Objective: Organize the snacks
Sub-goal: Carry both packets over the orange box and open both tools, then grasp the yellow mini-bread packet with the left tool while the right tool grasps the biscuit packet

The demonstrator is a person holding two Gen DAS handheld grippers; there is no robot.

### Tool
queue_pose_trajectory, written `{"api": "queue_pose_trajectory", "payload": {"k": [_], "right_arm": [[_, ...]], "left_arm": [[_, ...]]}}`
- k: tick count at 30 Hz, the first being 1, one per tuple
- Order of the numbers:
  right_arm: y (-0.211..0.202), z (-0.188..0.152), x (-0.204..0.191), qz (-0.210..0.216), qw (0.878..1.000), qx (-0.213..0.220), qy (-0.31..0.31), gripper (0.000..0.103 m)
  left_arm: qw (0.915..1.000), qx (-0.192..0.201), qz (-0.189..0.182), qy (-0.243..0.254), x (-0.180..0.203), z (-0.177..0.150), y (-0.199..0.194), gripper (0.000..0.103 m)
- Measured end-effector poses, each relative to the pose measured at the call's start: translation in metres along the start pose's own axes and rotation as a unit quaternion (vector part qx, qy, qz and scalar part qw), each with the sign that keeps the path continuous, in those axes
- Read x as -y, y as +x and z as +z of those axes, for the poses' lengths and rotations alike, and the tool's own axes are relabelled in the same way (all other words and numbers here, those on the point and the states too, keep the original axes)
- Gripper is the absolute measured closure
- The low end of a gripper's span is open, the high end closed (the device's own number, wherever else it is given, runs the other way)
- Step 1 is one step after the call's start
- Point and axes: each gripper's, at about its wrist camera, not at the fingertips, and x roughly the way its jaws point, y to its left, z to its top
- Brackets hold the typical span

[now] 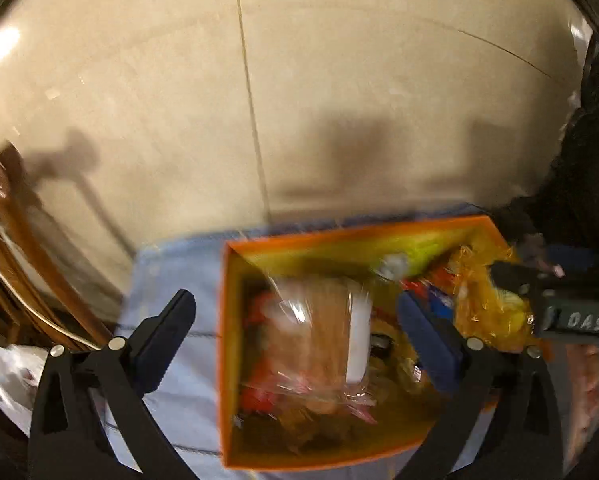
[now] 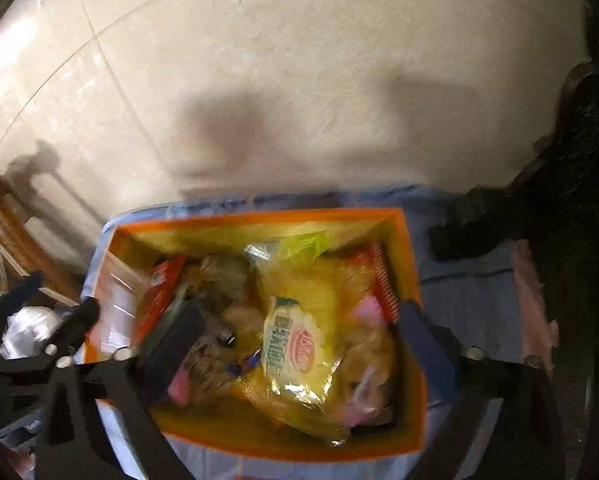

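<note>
both tongs, left (image 1: 295,332) & right (image 2: 299,340), spread wide, empty, over orange snack box (image 2: 259,216) w/ packets.

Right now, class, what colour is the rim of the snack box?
Orange, on the snack box; the right wrist view shows it best.

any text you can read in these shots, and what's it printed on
"DAS": white letters on the dark body of the right claw, seen from the left wrist view.
Yellow snack packet in the orange box: a red round logo and green characters, too blurred to read.
Other wrappers in the box: print blurred, unreadable.
</note>
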Motion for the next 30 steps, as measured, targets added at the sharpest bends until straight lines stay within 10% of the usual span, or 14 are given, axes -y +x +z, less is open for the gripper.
{"api": "queue_pose_trajectory", "payload": {"k": [11,19,25,27,28,30], "right_arm": [[-0.050,-0.057,0.017,0.000,0.999,-0.005,-0.038,0.004],[-0.008,-0.215,-0.002,0.044,0.990,-0.112,-0.078,0.004],[0.044,-0.249,-0.031,0.009,0.993,-0.098,-0.068,0.004],[0.053,-0.250,-0.030,0.022,0.993,-0.100,-0.051,0.023],[0.049,-0.250,-0.031,0.008,0.995,-0.082,-0.060,0.061],[0.046,-0.247,-0.025,-0.002,0.994,-0.087,-0.067,0.068]], "left_arm": [[0.9975,-0.043,-0.041,-0.038,-0.021,-0.030,-0.015,0.004],[0.9961,-0.083,-0.027,0.011,-0.034,-0.150,-0.062,0.004],[0.9889,-0.138,-0.019,-0.053,-0.052,-0.234,-0.085,0.004],[0.9890,-0.133,-0.018,-0.061,-0.046,-0.253,-0.097,0.004],[0.9894,-0.131,-0.029,-0.056,-0.040,-0.259,-0.100,0.004],[0.9893,-0.137,-0.045,-0.020,-0.015,-0.268,-0.105,0.004]]}}
